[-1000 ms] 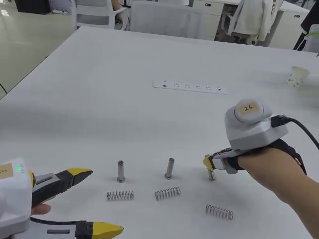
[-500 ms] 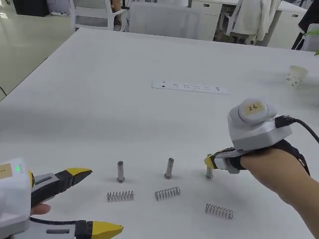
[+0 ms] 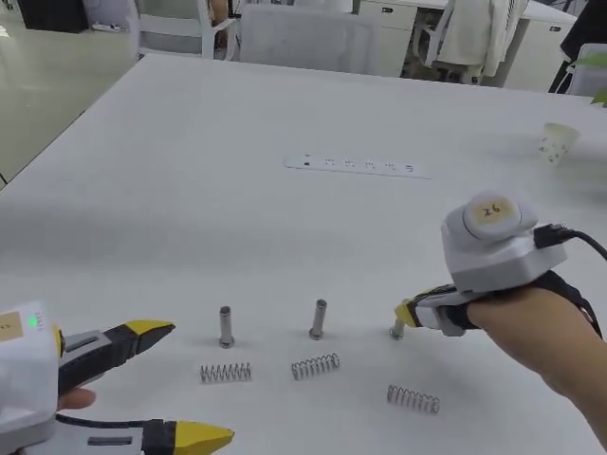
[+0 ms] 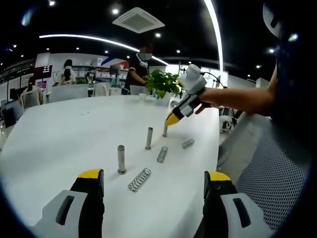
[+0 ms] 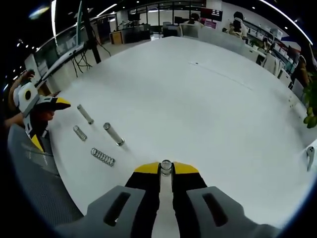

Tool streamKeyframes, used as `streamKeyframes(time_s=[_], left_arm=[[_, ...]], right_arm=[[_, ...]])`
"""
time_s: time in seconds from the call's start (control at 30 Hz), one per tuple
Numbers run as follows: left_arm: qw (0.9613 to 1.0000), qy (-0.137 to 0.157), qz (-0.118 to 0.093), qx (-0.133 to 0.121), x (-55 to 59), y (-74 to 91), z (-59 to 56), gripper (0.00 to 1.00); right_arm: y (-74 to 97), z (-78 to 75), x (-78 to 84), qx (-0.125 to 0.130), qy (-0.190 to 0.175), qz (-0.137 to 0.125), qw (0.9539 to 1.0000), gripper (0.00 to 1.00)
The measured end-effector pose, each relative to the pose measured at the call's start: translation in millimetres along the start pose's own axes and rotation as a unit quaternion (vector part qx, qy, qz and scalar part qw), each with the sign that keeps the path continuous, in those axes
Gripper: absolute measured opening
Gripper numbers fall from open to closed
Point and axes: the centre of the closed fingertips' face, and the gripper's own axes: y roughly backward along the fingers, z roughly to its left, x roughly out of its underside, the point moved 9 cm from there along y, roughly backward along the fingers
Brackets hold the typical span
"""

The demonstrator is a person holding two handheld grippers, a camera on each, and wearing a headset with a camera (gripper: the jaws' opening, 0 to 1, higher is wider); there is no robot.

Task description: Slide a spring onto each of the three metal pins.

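Right gripper (image 3: 406,313) edged rightward since a second ago, jaws pinched on top of right pin (image 5: 166,166) | left gripper (image 4: 153,174) gaping wide, empty, low at near-left | left pin (image 3: 226,326), middle pin (image 3: 318,319) upright, bare | left spring (image 3: 226,373), middle spring (image 3: 315,365), right spring (image 3: 413,399) flat on white table (image 3: 285,114), one before each pin

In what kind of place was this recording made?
Probably an open-plan office: a large white table, grey office chairs behind it, a long white power strip on it, and a square ceiling air-conditioning unit.
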Motion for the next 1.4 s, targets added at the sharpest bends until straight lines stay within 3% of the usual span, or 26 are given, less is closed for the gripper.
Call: streamKeyframes(time_s=[0.97,1.4], left_arm=[[1.0,-0.005,0.004,0.002,-1.0,0.3,-1.0,0.79],[1.0,-0.007,0.003,0.003,-1.5,0.3,-1.8,0.79]], right_arm=[[3.6,-5.3,6.0,-0.004,0.003,0.002,1.0,0.16],[13.7,-5.4,20.5,-0.018,0.021,0.025,0.9993,0.18]])
